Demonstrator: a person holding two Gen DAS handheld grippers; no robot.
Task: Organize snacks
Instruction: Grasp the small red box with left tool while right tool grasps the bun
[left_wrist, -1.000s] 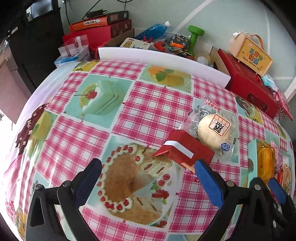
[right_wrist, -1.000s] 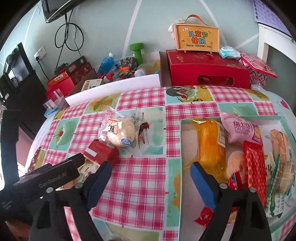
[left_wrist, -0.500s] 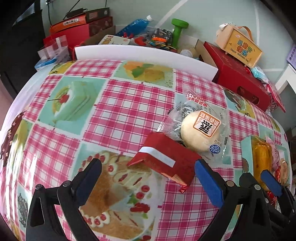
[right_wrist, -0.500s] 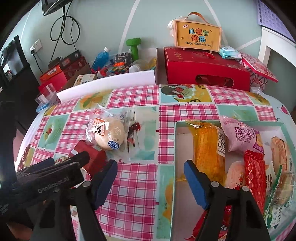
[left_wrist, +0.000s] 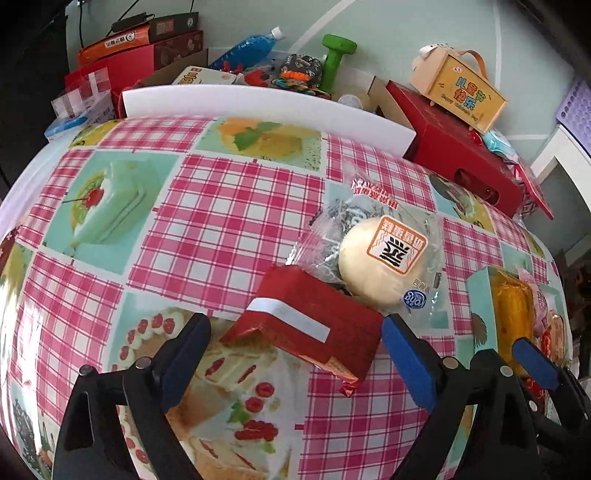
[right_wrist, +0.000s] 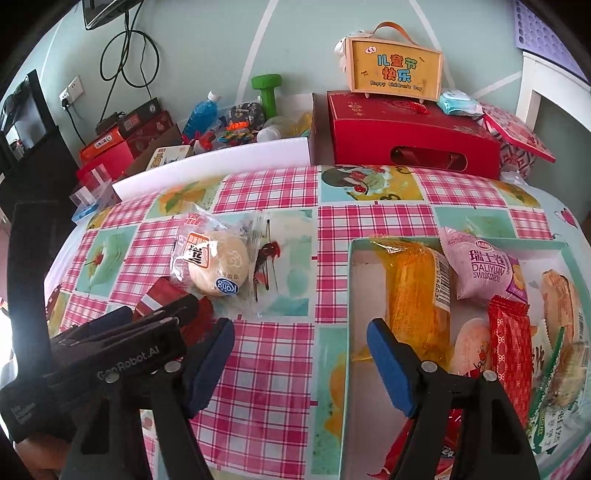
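Closer now than a second ago, the left gripper has come down toward the red snack packet, which fills more of the left wrist view than before; the right gripper has hardly shifted.

Nearest the cameras lies the tablecloth, a pink-and-white check set with pictures of cakes and fruit. It covers the whole table. Along the far edge of the table runs a white foam strip. Behind it, against a pale green wall, stand a red gift box with a wooden "Happy Children's Day" box on top, a green dumbbell, a blue bottle and stacked red and orange cartons. Cables hang from a wall socket at the far left of the right wrist view.

The left gripper's jaws are closing, but still stand wide, one on each side of the red snack packet without pressing on it; the packet lies flat on the cloth, its white stripe up. Just beyond it, touching its far corner, lies a wrapped round bun in clear film.

The right gripper's jaws stand apart over bare cloth, holding nothing, beside the left wall of the snack tray. In the tray lie a yellow cake roll, a pink Swiss roll pack, a red patterned packet and more snacks toward the right.
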